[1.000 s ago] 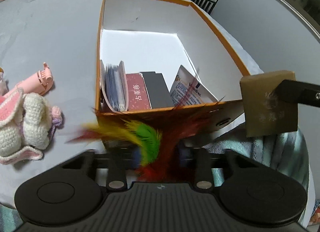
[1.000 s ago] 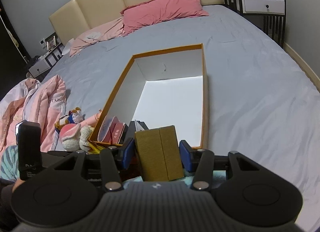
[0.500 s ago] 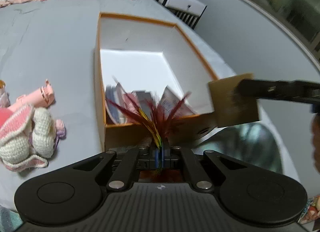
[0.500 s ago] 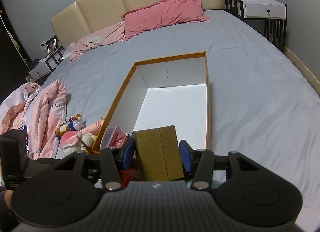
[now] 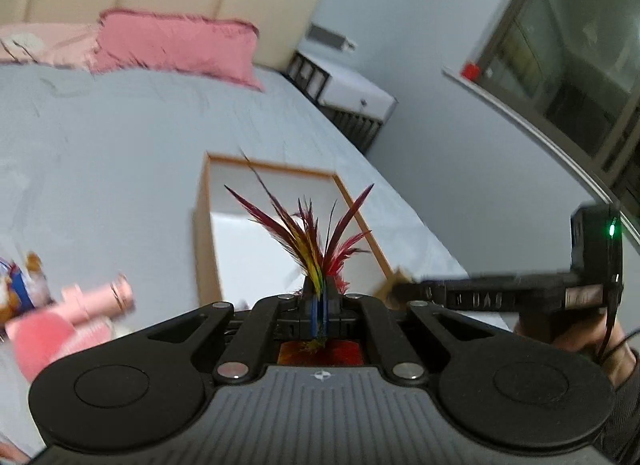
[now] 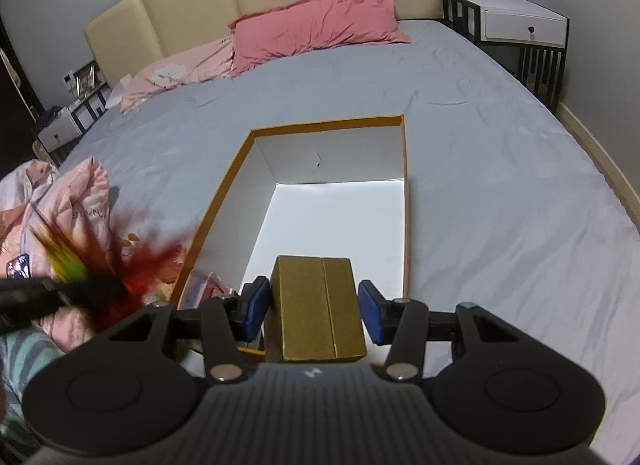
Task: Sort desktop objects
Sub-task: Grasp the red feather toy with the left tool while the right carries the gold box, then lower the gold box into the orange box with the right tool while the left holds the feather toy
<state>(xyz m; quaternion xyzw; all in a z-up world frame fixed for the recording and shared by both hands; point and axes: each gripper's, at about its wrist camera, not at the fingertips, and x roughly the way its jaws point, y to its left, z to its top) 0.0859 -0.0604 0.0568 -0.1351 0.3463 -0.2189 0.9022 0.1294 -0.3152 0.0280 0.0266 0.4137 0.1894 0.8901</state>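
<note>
My left gripper [image 5: 320, 307] is shut on a feather shuttlecock [image 5: 316, 241], whose red, yellow and green feathers fan upward in front of the orange-rimmed white box [image 5: 276, 165]. The right wrist view shows the same feathers [image 6: 92, 265] blurred at the left, beside the box's near left corner. My right gripper [image 6: 314, 307] is shut on a gold cardboard box [image 6: 316, 313], held over the near end of the orange box [image 6: 328, 123]. In the left wrist view only a corner of the gold box [image 5: 394, 283] shows.
The box lies on a grey bed [image 6: 500, 185]. A pink plush toy [image 5: 48, 329] and a pink tube [image 5: 104, 297] lie left of the box. A pink jacket [image 6: 60, 201] and a phone [image 6: 18, 267] are at the bed's left. Pink pillows [image 6: 316, 37] and a nightstand [image 6: 520, 25] stand beyond.
The left gripper closed on the feathers, rose and tipped upward, so the headboard came into view. The right gripper carried the gold box slightly further over the orange box.
</note>
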